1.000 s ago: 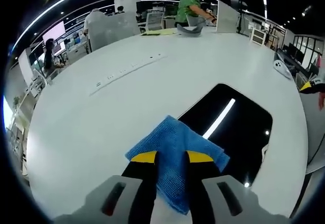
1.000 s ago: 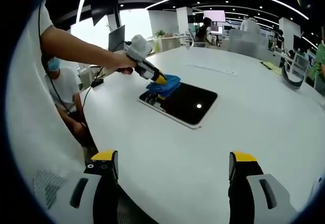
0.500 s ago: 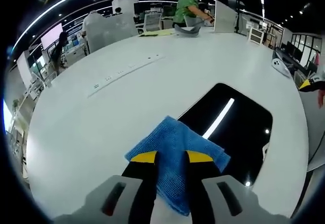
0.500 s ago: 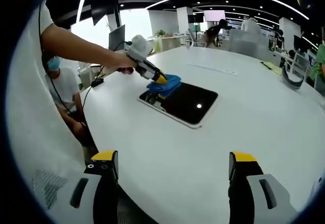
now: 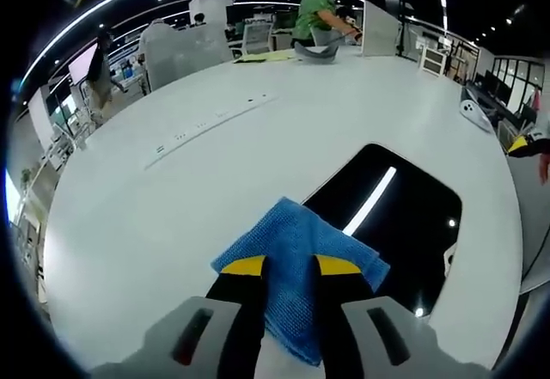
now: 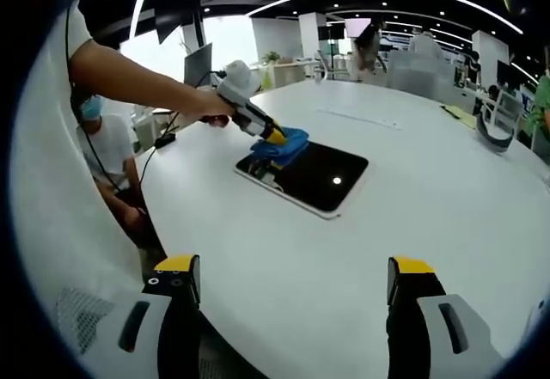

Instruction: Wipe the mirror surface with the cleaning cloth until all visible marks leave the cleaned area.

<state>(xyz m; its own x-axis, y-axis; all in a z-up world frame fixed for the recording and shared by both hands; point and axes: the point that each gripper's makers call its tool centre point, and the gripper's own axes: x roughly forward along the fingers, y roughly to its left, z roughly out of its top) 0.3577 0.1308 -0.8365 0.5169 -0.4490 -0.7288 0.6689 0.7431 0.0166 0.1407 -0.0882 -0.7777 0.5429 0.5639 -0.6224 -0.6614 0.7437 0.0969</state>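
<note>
L gripper (image 5: 288, 265) has its yellow-tipped jaws clamped on the blue cleaning cloth (image 5: 296, 246), cloth bunched between them and spreading out ahead. Cloth sits on the near corner of the mirror (image 5: 391, 224), a dark rounded-corner slab lying flat on the white table (image 5: 172, 198); part of the cloth hangs over onto the table beside the mirror edge. Mirror reflects a bright ceiling light strip and a couple of small light dots. Can't tell whether any marks are on the glass, too dark and glossy in both views.

In the right gripper view the L gripper (image 6: 273, 137) comes in from the left, held by a person's hand (image 6: 206, 106) w/ bare forearm stretched over the table, its tip pressing the cloth (image 6: 282, 144) down onto the mirror's (image 6: 314, 175) far-left corner. R gripper (image 6: 294, 276) hangs above the near part of the table (image 6: 284, 250), jaws wide apart w/ nothing between them, well apart from the mirror.

Bkgd: a seated person w/ a mask (image 6: 107, 160) at the table's left side; a person in a green top (image 5: 316, 14) at the far end; a recessed strip of sockets (image 5: 210, 121) set into the tabletop; office desks and ceiling lights beyond.
</note>
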